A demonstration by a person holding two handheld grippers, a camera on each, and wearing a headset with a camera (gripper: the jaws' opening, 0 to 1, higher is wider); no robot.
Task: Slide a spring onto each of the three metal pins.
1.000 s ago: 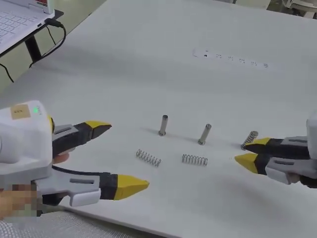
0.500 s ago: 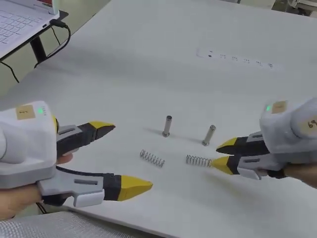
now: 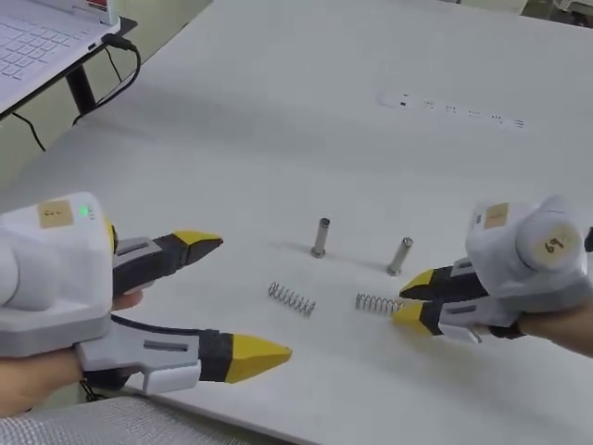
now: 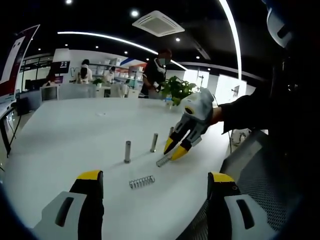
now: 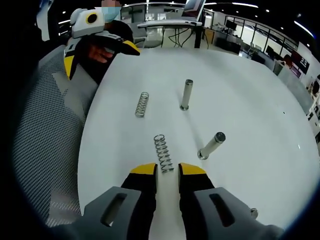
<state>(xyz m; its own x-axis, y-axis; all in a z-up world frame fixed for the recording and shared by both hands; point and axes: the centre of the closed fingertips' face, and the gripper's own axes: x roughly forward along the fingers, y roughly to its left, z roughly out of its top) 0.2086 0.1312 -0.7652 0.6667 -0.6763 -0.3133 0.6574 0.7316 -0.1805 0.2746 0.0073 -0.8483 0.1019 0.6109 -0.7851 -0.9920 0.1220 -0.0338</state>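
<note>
Two bare metal pins [image 3: 321, 237] [image 3: 400, 256] stand on the white table [image 3: 278, 139]. In front of them lie two loose springs [image 3: 291, 298] [image 3: 375, 303]. My right gripper [image 3: 410, 297] is open by a narrow gap, low over the table at the right spring's end. In the right gripper view that spring [image 5: 162, 152] has its near end between the yellow tips of the right gripper [image 5: 168, 170]. My left gripper [image 3: 236, 297] hovers wide open at the near left, with nothing in it. The left gripper view shows the left spring [image 4: 141, 181] beyond the left gripper [image 4: 155, 176].
A laptop [image 3: 37, 37] on a stand with a black cable [image 3: 120, 74] sits at the far left. The table's near edge runs just below both grippers. Faint small markings [image 3: 454, 109] lie on the far part of the table.
My right gripper has moved left, away from a third pin with a spring on it, and now sits at the right loose spring. The left gripper has barely moved.
</note>
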